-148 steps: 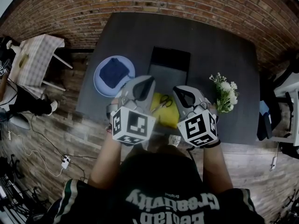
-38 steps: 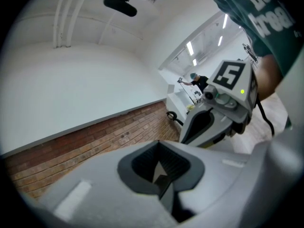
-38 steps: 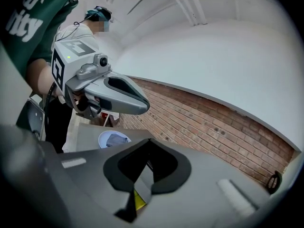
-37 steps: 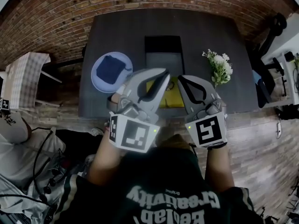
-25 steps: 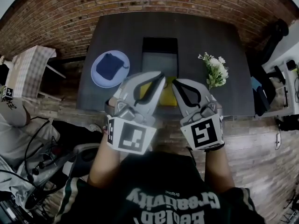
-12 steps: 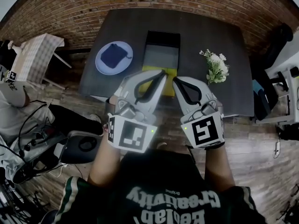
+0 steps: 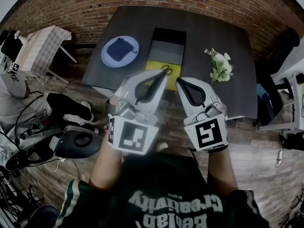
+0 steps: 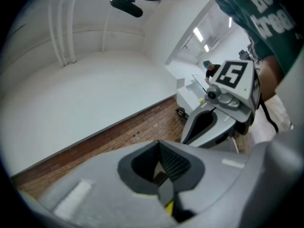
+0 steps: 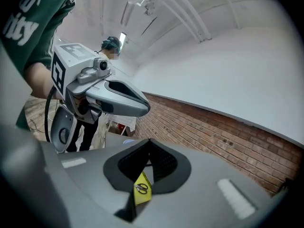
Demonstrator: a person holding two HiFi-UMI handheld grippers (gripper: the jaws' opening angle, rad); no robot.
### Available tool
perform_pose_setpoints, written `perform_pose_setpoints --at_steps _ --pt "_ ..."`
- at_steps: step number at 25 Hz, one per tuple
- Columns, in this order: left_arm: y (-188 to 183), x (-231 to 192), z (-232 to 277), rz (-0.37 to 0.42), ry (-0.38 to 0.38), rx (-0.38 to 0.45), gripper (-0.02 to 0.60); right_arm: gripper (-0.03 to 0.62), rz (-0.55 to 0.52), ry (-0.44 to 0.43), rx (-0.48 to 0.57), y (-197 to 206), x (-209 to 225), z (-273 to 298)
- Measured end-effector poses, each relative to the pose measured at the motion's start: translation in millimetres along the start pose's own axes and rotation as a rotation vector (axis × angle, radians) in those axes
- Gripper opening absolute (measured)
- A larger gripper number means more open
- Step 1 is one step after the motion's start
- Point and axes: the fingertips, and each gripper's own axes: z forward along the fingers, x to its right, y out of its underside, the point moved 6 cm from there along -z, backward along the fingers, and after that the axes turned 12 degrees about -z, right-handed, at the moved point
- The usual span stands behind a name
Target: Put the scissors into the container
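Fig. The left gripper (image 7: 163, 75) and right gripper (image 7: 179, 81) hang clenched and empty. The scissors (image 7: 166, 70) lie on a yellow mat (image 7: 153, 66) beside the container (image 7: 168, 51). The jaws should probably part before reaching them.

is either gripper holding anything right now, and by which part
Nothing is held. The left gripper and right gripper both have their jaws together and empty; the scissors lie untouched on the yellow mat.
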Motion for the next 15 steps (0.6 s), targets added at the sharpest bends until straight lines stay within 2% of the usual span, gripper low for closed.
perform_pose_setpoints --at_steps 5,15 --pt "-7 19 -11 0.006 -0.019 -0.003 0.002 0.006 0.012 -0.012 0.017 1 -12 -19" --pt "-21 53 -21 0.034 -0.002 -0.012 0.002 0.006 0.007 0.005 0.038 2 -23 -48"
